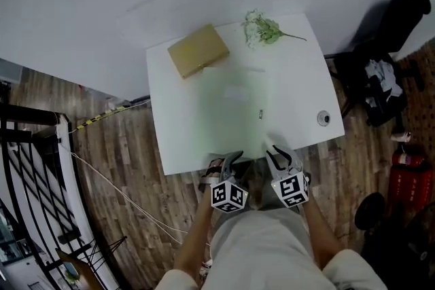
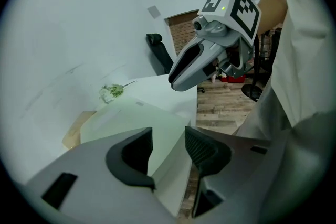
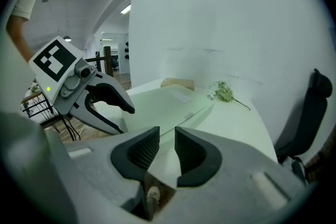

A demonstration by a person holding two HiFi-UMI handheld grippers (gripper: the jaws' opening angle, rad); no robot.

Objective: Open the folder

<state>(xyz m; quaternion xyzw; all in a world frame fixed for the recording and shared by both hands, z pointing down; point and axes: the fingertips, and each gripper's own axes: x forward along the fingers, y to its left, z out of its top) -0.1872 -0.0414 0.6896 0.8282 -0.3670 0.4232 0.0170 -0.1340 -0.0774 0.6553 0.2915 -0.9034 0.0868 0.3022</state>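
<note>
A pale green translucent folder (image 1: 234,102) lies flat and closed in the middle of the white table (image 1: 299,71). Both grippers hover at the table's near edge, just short of the folder. My left gripper (image 1: 231,158) is open; in the left gripper view (image 2: 167,152) the folder's near corner (image 2: 131,123) shows beyond the gap, untouched. To its right, my right gripper (image 1: 275,149) has a narrow gap between its pads (image 3: 167,152) and nothing in it. The folder (image 3: 168,102) stretches ahead of it, with the left gripper (image 3: 123,118) alongside.
A brown cardboard box (image 1: 198,50) sits at the table's back left and a green flower sprig (image 1: 262,28) at the back. A small round object (image 1: 323,118) lies near the right edge. A black chair (image 1: 387,30) stands to the right and a railing at the far left.
</note>
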